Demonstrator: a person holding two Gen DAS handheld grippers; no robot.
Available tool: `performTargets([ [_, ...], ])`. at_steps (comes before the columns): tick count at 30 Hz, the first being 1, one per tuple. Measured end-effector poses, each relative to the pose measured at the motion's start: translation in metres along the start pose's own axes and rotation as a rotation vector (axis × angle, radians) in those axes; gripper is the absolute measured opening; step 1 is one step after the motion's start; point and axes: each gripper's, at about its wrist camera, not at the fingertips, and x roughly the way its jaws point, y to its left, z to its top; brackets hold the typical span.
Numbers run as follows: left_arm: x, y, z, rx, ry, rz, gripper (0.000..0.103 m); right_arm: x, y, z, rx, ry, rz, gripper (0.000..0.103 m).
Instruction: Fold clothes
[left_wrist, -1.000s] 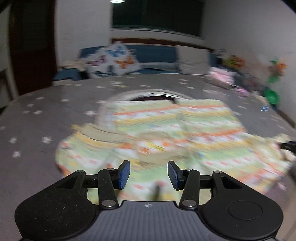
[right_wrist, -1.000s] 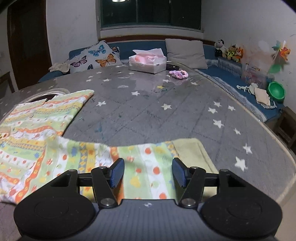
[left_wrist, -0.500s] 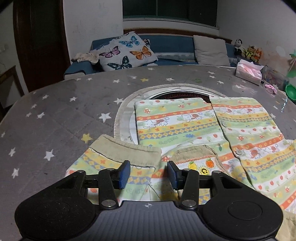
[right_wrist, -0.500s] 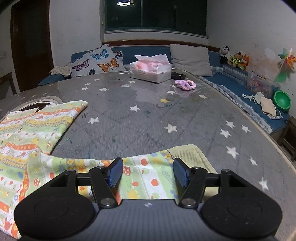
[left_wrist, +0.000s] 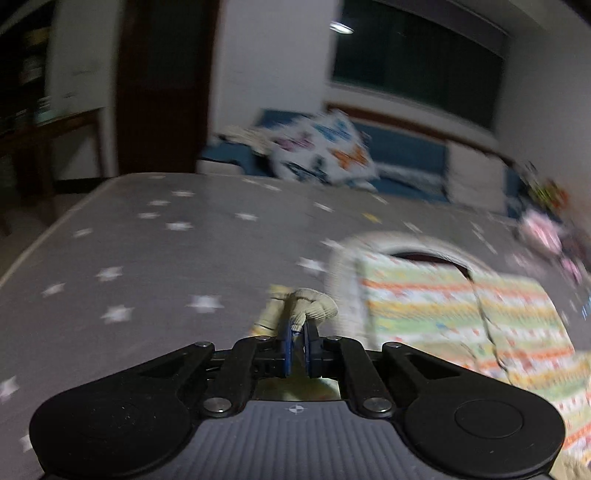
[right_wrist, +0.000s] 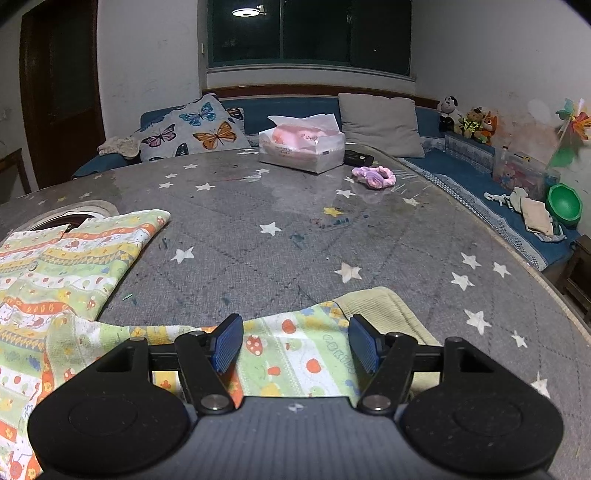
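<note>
Left wrist view: half a second ago the left gripper (left_wrist: 297, 349) had its jaws apart over the beige ribbed cuff (left_wrist: 308, 308) of a sleeve; now the jaws are clamped together on that cuff, which bunches up above the blue pads (left_wrist: 286, 350). The view has swung left and turned blurry, and more of the grey star-print tablecloth (left_wrist: 155, 258) shows on the left. The printed child's garment (left_wrist: 458, 314) lies flat on the table to the right of the gripper, its long axis running from the near right edge away toward the far side, one end lying over a round opening (left_wrist: 424, 254) in the table. One butterfly cushion (left_wrist: 325, 147) sits on the blue sofa behind.

Right wrist view: the right gripper (right_wrist: 295, 341) has its jaws apart and opening, slightly wider than a second ago, and the fabric below has slid further under it. One sleeve (right_wrist: 299, 354) of the garment lies between the pads without being pinched; it runs left to right, and its pale green cuff (right_wrist: 380, 306) points right. The garment's body (right_wrist: 66, 258) spreads at the left, stretching away toward the far left. Further back on the table are one tissue box (right_wrist: 301, 149), one purple scrunchie (right_wrist: 373, 176) and one dark small object (right_wrist: 358, 159) I cannot identify. On the sofa are two cushions, the butterfly one (right_wrist: 192, 129) and a plain grey one (right_wrist: 378, 123), plus three stuffed toys (right_wrist: 467, 120) and one green bowl (right_wrist: 563, 203).
</note>
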Motion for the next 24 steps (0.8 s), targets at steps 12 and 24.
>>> performTargets([
  [12,-0.041,0.099,-0.037,-0.126,0.017,0.248,0.005,0.002,0.002,0.002,-0.011,0.003,-0.02,0.073],
  [24,-0.046,0.071,-0.03,-0.065,0.011,0.226,0.019,-0.016,0.031,0.016,-0.108,0.014,0.052,0.074],
])
